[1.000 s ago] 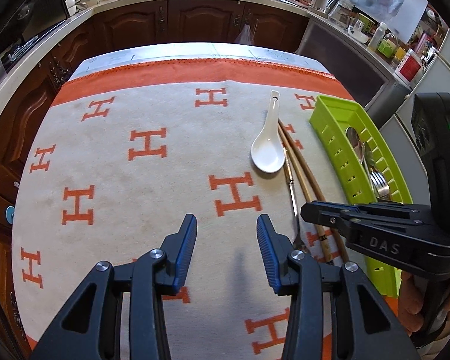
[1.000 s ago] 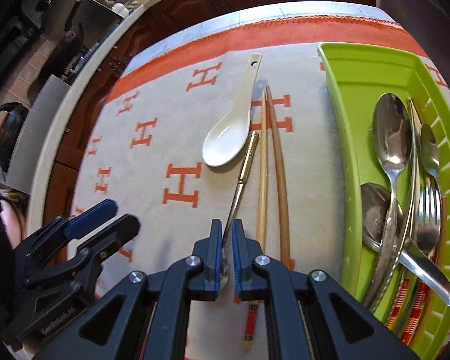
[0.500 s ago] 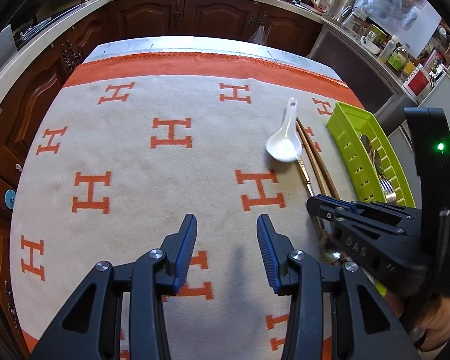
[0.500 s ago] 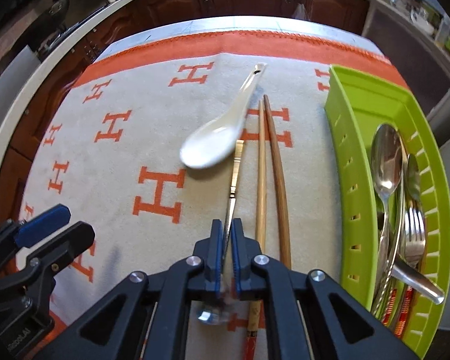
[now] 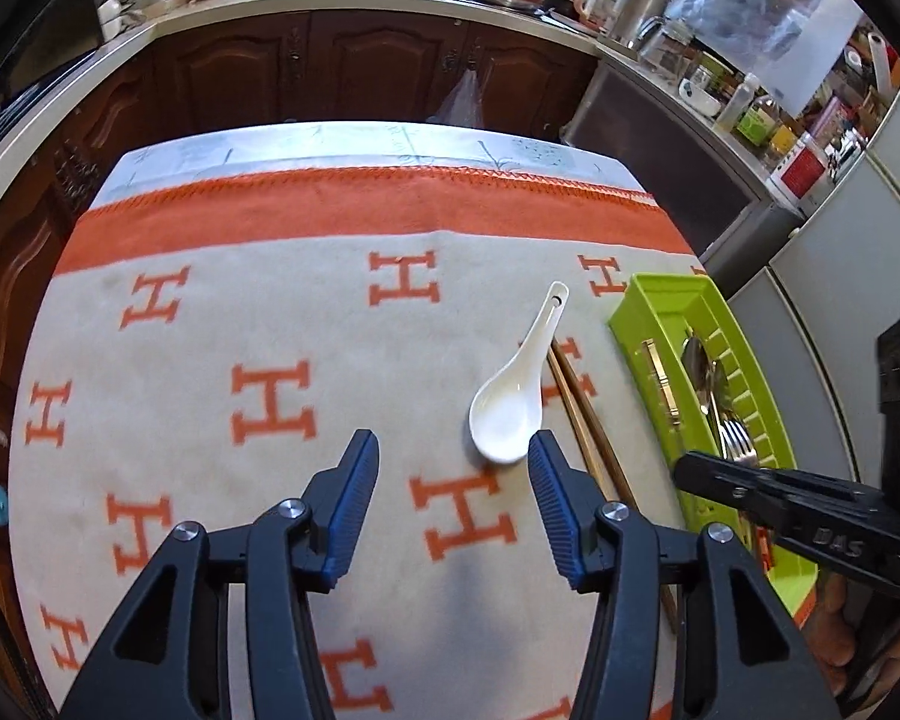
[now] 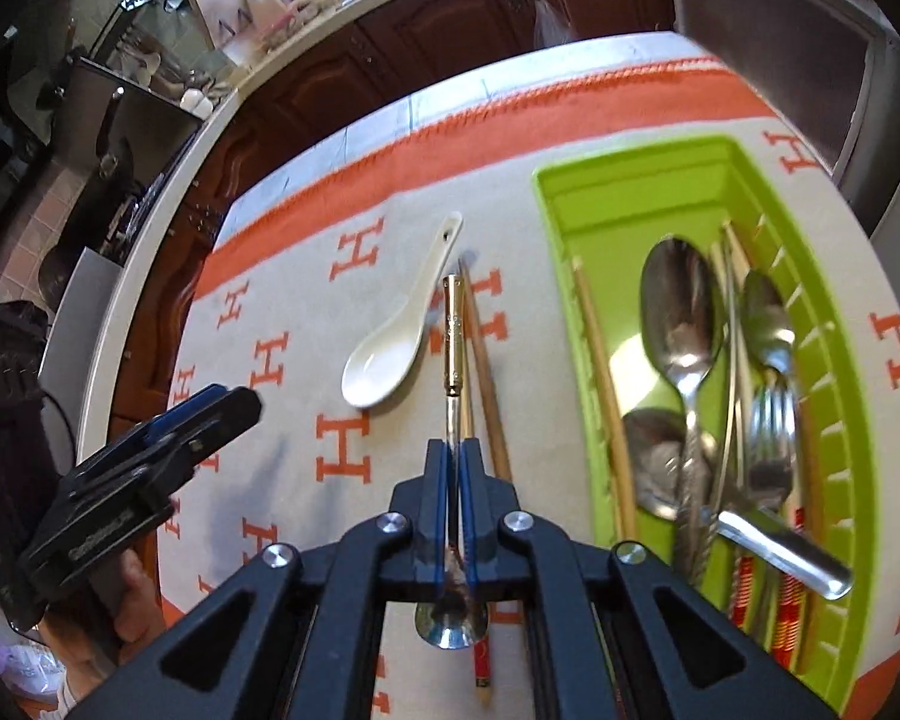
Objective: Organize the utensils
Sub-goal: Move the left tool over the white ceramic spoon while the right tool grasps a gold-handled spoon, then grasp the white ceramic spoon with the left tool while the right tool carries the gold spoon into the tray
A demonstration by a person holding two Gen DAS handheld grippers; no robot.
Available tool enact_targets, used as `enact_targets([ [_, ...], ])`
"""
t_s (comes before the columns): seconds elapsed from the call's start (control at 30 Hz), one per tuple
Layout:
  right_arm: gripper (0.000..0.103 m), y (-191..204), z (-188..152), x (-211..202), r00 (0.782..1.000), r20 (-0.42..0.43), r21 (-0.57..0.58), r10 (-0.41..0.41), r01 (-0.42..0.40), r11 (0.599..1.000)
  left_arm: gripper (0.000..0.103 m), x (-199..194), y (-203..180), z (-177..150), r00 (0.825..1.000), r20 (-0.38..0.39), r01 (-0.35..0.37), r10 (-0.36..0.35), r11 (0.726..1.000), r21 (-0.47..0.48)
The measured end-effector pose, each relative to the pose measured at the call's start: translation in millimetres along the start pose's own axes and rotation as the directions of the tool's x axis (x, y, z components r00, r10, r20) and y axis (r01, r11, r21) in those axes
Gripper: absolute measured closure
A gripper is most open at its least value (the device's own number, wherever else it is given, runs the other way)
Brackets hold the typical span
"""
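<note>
My right gripper is shut on a thin metal spoon with a gold handle and holds it lifted above the cloth, handle pointing away. Under it lie wooden chopsticks, and a white ceramic spoon lies to their left. The green utensil tray at right holds metal spoons, a fork and chopsticks. My left gripper is open and empty above the cloth, just short of the white spoon. The tray and the right gripper's side show at its right.
An orange-and-cream cloth with H marks covers the table. Dark wooden cabinets and a cluttered counter run behind the far edge. A grey appliance stands beyond the table's right corner.
My right gripper has lifted the gold-handled spoon off the cloth and swung right toward the tray. My left gripper has moved forward and right, closer to the white spoon.
</note>
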State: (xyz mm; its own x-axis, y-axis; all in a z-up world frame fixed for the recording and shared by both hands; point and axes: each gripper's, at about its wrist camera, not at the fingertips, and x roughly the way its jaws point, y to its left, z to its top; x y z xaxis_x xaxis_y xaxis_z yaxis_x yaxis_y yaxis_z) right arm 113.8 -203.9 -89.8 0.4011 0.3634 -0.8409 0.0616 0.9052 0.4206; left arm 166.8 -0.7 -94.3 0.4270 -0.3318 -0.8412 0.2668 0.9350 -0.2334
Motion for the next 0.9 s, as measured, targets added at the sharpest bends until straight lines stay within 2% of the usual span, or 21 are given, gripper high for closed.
enact_targets([
  [0.3,0.099,-9.0,17.2,-6.2,0.999,0.033,0.004,0.038,-0.038,0.999,0.053,53.7,-16.7,19.0,0.999,-0.045,0.006,-0.001,0.994,0.112],
  [0.53,0.099,-13.5,16.4,-0.4,0.998,0.022,0.006,0.058,-0.059,0.998,0.053,77.3,-32.5,8.0,0.996,-0.083,0.002,0.013,0.984,0.176],
  [0.63,0.099,-14.6,15.2,0.5,0.998,0.024,0.005,0.062,-0.062,0.998,0.053,78.7,-40.4,2.9,0.997,-0.061,-0.032,0.046,0.977,0.211],
  [0.7,0.099,-16.3,14.3,1.5,0.997,0.024,0.009,0.068,-0.068,0.998,0.060,77.7,-43.4,1.2,0.997,-0.053,-0.040,0.053,0.975,0.221],
  [0.77,0.099,-17.9,12.8,2.5,0.997,0.020,0.016,0.077,-0.077,0.997,0.090,76.9,-47.5,0.7,0.998,-0.053,-0.018,0.031,0.974,0.224],
  [0.8,0.099,-19.2,11.8,2.2,0.997,0.021,0.017,0.079,-0.079,0.997,0.091,76.8,-49.6,1.7,0.998,-0.064,0.007,0.006,0.977,0.214],
  [0.9,0.099,-23.5,9.6,-1.8,0.996,0.029,0.022,0.085,-0.085,0.996,0.096,75.9,-55.8,3.4,0.998,-0.059,-0.008,0.021,0.978,0.210],
])
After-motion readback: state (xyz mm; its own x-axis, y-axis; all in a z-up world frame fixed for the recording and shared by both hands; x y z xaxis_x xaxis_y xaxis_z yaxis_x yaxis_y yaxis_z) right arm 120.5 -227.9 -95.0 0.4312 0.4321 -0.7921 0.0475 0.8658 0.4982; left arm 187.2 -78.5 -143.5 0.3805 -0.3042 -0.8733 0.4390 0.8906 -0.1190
